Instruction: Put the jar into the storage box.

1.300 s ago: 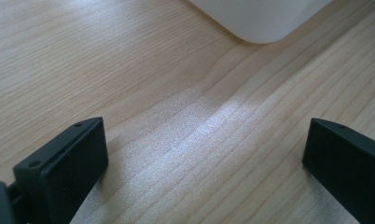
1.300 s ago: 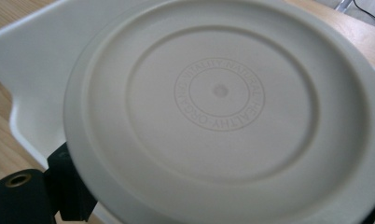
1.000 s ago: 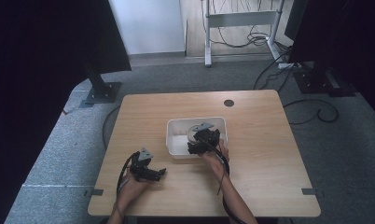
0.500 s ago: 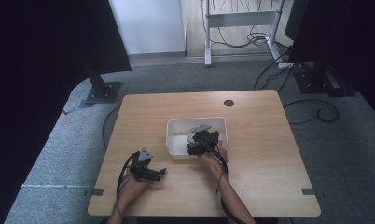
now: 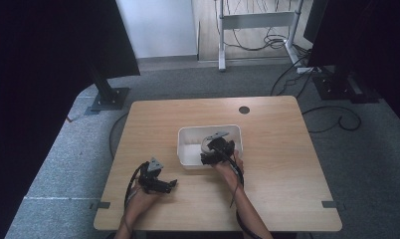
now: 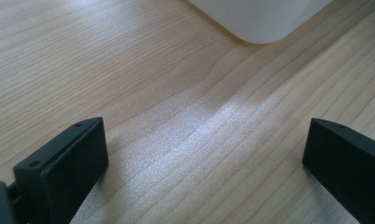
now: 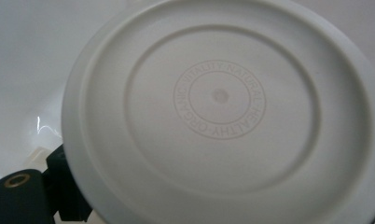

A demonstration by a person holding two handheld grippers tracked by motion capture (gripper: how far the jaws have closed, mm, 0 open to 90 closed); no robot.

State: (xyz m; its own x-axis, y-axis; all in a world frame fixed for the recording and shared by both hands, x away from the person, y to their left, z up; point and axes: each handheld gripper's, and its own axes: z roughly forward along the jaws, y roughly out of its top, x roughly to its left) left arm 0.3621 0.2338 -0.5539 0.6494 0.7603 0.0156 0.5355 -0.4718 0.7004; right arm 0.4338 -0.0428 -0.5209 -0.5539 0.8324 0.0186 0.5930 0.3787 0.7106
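Observation:
A white round dish (image 7: 220, 107) with an embossed ring of lettering on its flat face sits right up against the right gripper view. My right gripper (image 5: 208, 157) is down inside the white bin (image 5: 188, 134) at the table's middle. Its jaws straddle the dish, one black jaw peeking out at the dish's lower left edge, so it looks shut on the dish. My left gripper (image 5: 171, 184) rests low over the wood near the front left, open and holding nothing. In the left gripper view the left gripper (image 6: 206, 135) has bare tabletop between its jaws, and the bin's corner (image 6: 260, 18) lies ahead.
The wooden table (image 5: 282, 164) has a round cable hole (image 5: 244, 110) near its far edge. Dark screens and stands surround the table on grey carpet. Cables trail from both grippers along the forearms.

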